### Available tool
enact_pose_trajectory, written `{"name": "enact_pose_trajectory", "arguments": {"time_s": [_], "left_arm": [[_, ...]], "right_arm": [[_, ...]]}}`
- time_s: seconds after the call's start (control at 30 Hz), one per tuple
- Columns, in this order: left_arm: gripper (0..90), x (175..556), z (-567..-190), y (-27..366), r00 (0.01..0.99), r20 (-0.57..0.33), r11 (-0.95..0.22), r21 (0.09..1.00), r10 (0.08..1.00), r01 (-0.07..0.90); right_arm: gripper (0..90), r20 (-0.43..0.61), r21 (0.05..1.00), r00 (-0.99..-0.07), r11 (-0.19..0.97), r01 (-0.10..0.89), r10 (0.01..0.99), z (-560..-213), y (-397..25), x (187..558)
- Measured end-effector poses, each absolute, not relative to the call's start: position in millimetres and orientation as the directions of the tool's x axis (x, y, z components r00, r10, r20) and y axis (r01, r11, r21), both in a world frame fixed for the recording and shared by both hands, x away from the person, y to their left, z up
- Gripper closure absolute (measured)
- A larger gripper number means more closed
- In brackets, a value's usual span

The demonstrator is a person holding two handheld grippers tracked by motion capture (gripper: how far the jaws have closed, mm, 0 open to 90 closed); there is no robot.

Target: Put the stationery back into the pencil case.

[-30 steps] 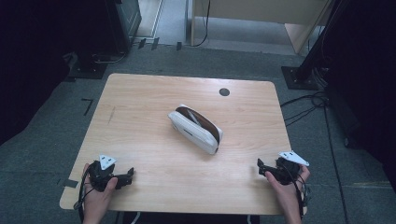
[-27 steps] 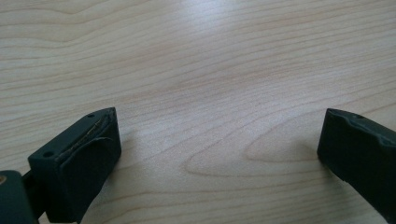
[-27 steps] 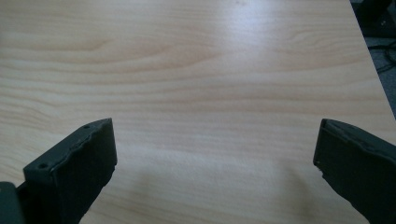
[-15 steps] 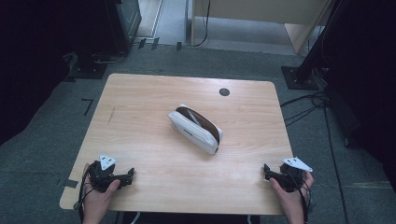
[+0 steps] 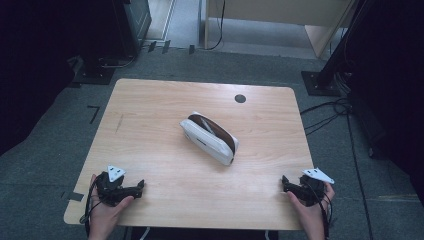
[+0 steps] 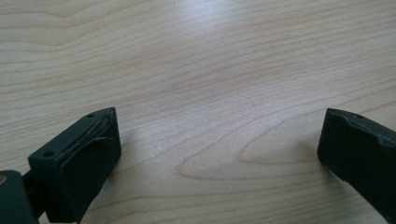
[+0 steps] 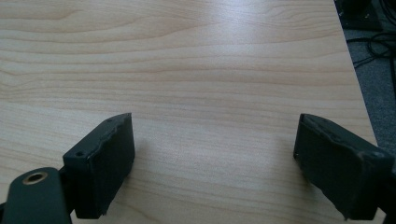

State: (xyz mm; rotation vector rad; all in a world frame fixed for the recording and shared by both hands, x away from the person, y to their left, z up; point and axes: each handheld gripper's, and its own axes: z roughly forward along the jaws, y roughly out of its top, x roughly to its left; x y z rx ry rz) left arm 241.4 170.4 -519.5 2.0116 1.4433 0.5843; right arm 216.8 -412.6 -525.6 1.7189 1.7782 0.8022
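Observation:
A white pouch with a brown top panel lies slanted in the middle of the wooden table. My left gripper rests near the front left corner, held by a hand, well short of the pouch. In the left gripper view my left gripper has its jaws spread wide over bare wood. My right gripper sits near the front right corner, pointing inward. In the right gripper view my right gripper is also open, with nothing between its jaws.
A small black round grommet sits near the table's far edge. The table's right edge borders grey floor with black cables. Dark stands and equipment surround the table at the back and sides.
My right gripper has slid slightly toward the near right corner of the table. The left gripper and the pouch have stayed put.

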Motion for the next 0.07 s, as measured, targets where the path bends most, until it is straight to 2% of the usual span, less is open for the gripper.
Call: {"name": "enact_pose_trajectory", "arguments": {"time_s": [0.07], "left_arm": [[0.0,241.4,-519.5,170.4,0.316,0.012,-0.239,0.683,0.949,0.690]], "right_arm": [[12.0,0.026,0.733,-0.046,0.012,0.680,0.999,-525.6,-412.6,216.9]]}}
